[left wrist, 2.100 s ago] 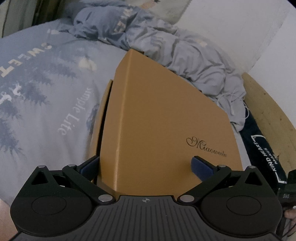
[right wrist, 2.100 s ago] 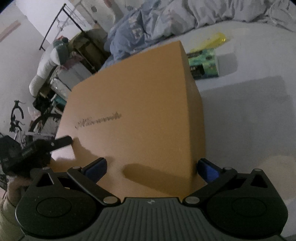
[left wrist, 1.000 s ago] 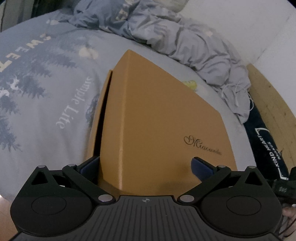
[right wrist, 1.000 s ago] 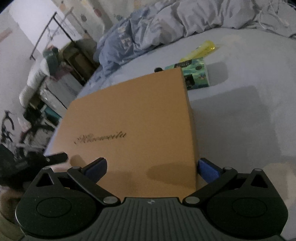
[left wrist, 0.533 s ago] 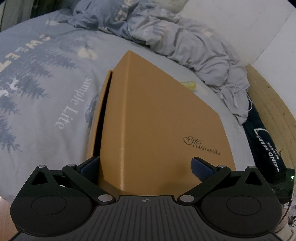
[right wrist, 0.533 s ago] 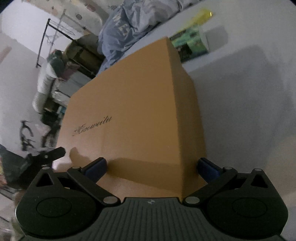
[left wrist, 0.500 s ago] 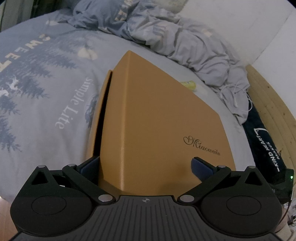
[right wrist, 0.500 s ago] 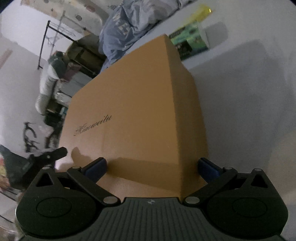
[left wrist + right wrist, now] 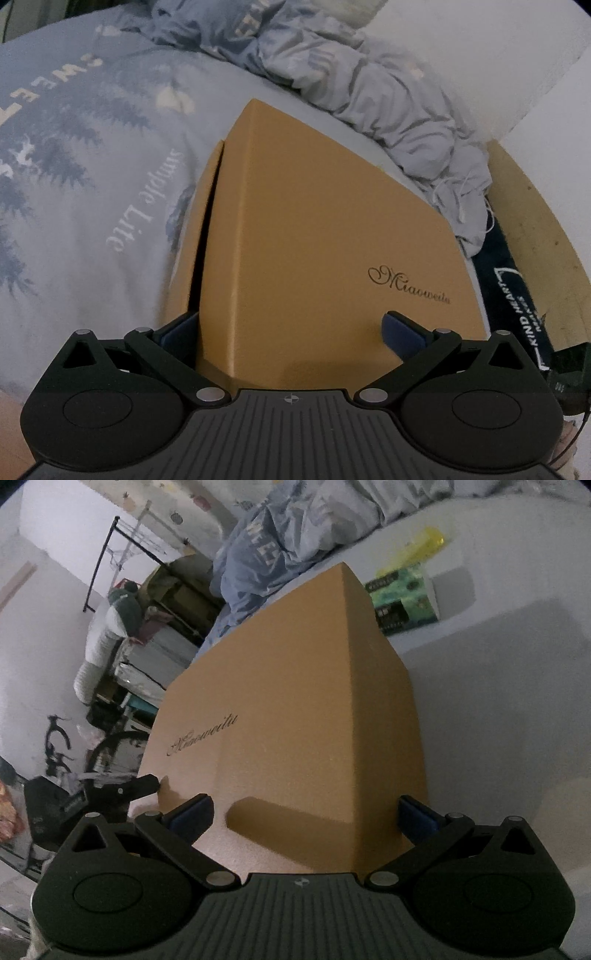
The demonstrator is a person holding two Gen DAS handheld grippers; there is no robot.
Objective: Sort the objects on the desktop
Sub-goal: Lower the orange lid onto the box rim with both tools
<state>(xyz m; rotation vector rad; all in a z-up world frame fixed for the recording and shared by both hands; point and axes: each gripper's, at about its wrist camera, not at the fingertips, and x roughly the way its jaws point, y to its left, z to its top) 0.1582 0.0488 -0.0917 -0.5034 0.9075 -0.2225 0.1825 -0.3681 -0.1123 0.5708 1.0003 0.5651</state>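
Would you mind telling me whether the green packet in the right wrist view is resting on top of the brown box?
No, the green packet lies on the sheet beyond the brown box, not on top of it.

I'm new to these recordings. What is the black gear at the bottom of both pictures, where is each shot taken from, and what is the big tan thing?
The black gear is a hand-held two-finger gripper, one per hand, each carrying a fisheye camera that looks along its fingers. One picture comes from the left gripper, the other from the right gripper. Both grip the same tan box from opposite ends, blue pads against its lid. It sits over a grey printed bedsheet. Behind it lie a green packet, a yellow wrapper and a crumpled duvet.
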